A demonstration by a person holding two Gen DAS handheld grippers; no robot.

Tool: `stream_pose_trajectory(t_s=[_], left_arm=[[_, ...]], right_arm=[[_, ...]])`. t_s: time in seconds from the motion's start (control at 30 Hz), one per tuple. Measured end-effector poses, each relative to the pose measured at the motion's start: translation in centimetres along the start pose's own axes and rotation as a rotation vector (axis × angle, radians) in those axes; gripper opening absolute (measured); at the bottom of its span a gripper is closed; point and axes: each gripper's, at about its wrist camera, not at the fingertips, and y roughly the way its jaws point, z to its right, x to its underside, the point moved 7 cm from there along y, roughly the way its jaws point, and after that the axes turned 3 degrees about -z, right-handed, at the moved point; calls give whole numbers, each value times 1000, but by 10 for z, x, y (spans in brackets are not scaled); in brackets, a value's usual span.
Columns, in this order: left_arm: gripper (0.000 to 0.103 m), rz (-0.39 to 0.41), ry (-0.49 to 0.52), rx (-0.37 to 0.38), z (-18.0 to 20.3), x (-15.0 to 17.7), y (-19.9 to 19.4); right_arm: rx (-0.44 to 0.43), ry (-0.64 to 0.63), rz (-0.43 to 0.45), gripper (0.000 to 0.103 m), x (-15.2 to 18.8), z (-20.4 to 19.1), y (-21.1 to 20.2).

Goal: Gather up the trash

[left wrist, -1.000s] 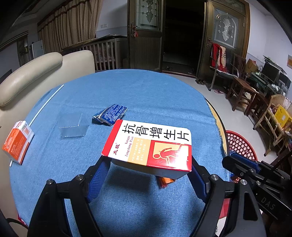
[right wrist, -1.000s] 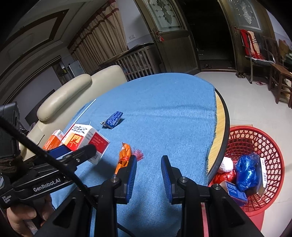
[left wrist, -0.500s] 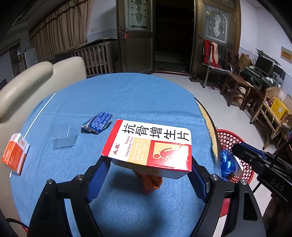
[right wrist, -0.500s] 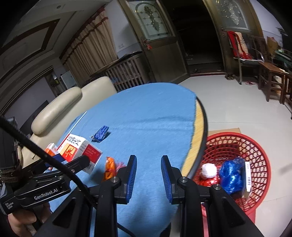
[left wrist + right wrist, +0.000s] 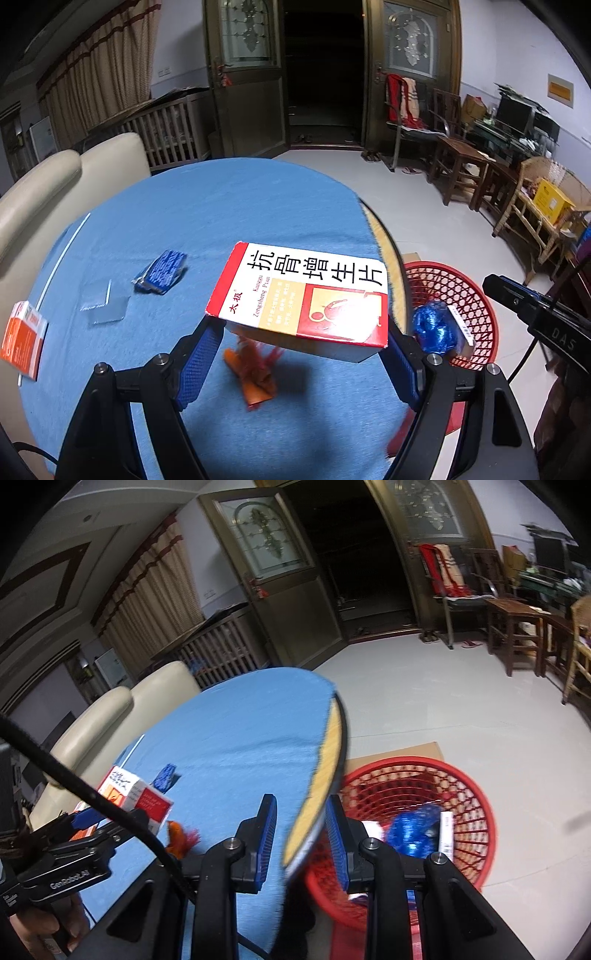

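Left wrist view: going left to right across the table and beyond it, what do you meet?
Orange box → clear plastic sheet → blue packet → orange wrapper → red-and-white box held in the left gripper → red basket.

Black left gripper and right gripper — blue ribbed pads, silver screws, white lettering.

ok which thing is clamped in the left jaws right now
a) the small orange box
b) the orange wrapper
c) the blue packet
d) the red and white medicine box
d: the red and white medicine box sits between the blue pads of the left gripper, lifted above the blue tablecloth, while the blue packet, orange wrapper and small orange box lie on the cloth.
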Motion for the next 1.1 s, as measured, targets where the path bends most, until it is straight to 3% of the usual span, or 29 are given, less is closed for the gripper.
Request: stream_pose_trajectory(t_s=[0.53, 0.67, 0.73, 0.8, 0.83, 0.87, 0.97, 1.03, 1.1], left_arm=[[83, -26, 111, 77, 72, -15, 20], [83, 11, 67, 53, 41, -22, 12], [83, 43, -36, -1, -16, -20, -5], [83, 60, -157, -89, -76, -16, -18], [83, 68, -207, -129, -104, -13, -23], [83, 65, -240, -159, -125, -8, -25], [83, 21, -306, -252, -176, 20, -22], [83, -6, -340, -260, -190, 38, -18], [83, -34, -351, -260, -195, 54, -12]], right_arm=[[73, 142, -5, 30, -7, 88, -5], [76, 174, -23, 31, -5, 100, -5], [55, 187, -16, 34, -6, 93, -6], [2, 132, -21, 44, -6, 70, -1], [-19, 98, -24, 66, -6, 53, 4], [-58, 68, -39, 70, -4, 32, 13], [-181, -66, -142, 70, 14, -45, 50], [-248, -180, -184, 69, 31, -96, 68], [-260, -265, -224, 68, 50, -140, 89]])
